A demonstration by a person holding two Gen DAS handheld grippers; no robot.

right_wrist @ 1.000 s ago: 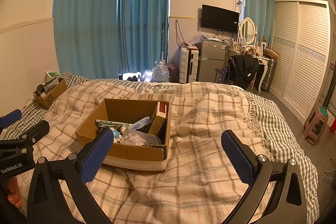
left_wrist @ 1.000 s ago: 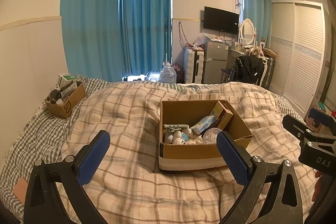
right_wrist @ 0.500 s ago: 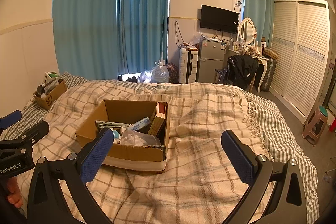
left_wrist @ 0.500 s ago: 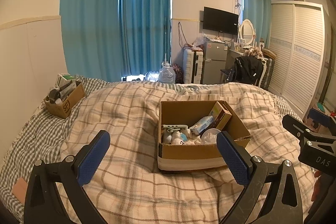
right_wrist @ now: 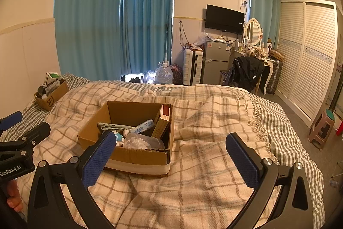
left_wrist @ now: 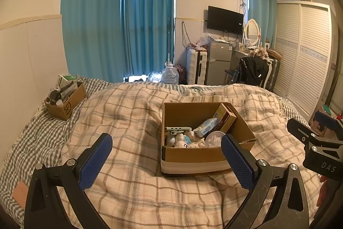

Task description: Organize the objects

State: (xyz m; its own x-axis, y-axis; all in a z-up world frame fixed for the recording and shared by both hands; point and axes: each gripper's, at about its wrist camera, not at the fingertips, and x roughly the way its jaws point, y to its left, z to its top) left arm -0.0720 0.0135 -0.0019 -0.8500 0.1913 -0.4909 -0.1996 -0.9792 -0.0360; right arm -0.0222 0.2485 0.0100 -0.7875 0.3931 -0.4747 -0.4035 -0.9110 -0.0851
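On the bed, seen from the left wrist, a plaid blanket (left_wrist: 133, 121) covers the mattress and an open cardboard box (left_wrist: 203, 156) sits on it just right of centre. Inside the box lie a brown carton (left_wrist: 224, 118) leaning against the far right wall, a light blue packet (left_wrist: 206, 126), a round plastic tub (left_wrist: 214, 136) and some small white and blue bottles (left_wrist: 178, 140) at the near left. The left gripper (left_wrist: 166, 161) hangs above the blanket near the box, its jaws spread wide and holding nothing. A second, smaller box (left_wrist: 66, 103) full of odds and ends stands far left on the checked sheet. The other gripper shows at the right edge. From the right wrist, the same cardboard box (right_wrist: 137, 157) lies left of centre on the blanket (right_wrist: 214, 121), the carton (right_wrist: 164, 120) upright against its right wall and the tub (right_wrist: 141, 141) near the front. The right gripper (right_wrist: 171, 161) is over the blanket, jaws wide apart and empty, its left finger (right_wrist: 98, 161) in front of the box's near left corner. The smaller box (right_wrist: 52, 97) is far left.
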